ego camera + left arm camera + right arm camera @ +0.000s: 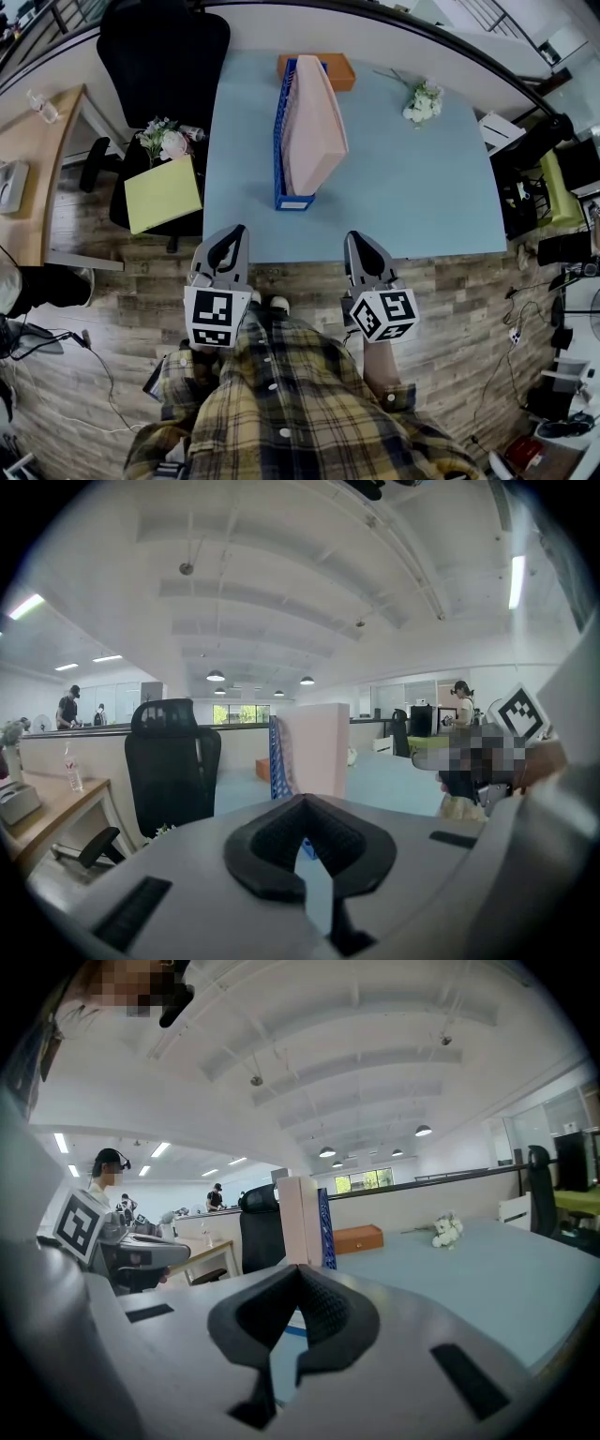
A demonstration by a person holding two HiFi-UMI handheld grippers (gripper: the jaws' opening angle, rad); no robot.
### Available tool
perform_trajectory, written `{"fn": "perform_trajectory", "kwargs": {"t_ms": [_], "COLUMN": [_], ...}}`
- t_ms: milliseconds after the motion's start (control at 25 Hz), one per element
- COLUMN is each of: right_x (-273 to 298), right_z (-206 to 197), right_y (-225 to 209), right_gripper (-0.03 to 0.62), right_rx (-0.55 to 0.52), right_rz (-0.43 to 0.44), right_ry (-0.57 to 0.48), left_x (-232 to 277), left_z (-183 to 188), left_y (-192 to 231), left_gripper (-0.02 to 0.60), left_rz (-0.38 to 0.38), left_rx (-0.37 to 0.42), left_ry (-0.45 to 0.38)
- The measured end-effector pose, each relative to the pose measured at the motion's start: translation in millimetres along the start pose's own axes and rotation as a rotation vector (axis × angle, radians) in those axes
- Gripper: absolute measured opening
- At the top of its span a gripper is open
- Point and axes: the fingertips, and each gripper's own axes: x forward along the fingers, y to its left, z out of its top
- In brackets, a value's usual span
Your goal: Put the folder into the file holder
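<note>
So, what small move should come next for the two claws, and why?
I would probably just rest here and move nothing. The pink folder already stands inside the blue file holder on the table, and the left claw and the right claw are both shut, with nothing between them, at the table's near edge.

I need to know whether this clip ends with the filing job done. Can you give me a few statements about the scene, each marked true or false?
1. The pink folder stands in the blue file holder. True.
2. The right gripper holds a folder. False: its jaws are shut on nothing.
3. The yellow-green folder lies on the table. False: it lies on the black chair.
4. An orange box sits behind the file holder. True.
5. The left gripper is open. False: it is shut and empty.
</note>
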Motion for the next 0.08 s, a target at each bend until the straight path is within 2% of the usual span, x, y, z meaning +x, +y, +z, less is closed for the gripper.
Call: {"fn": "perform_trajectory", "kwargs": {"t_ms": [80], "right_x": [0.8], "right_z": [-0.1], "right_y": [-0.6], "right_gripper": [0.002], "right_rx": [-0.001], "right_rz": [-0.001], "right_ry": [0.001], "left_x": [1.1], "left_z": [-0.3], "left_y": [1.1], "left_gripper": [-0.009], "left_rz": [0.001], "left_rx": [-0.001], "left_ry": [0.001]}}
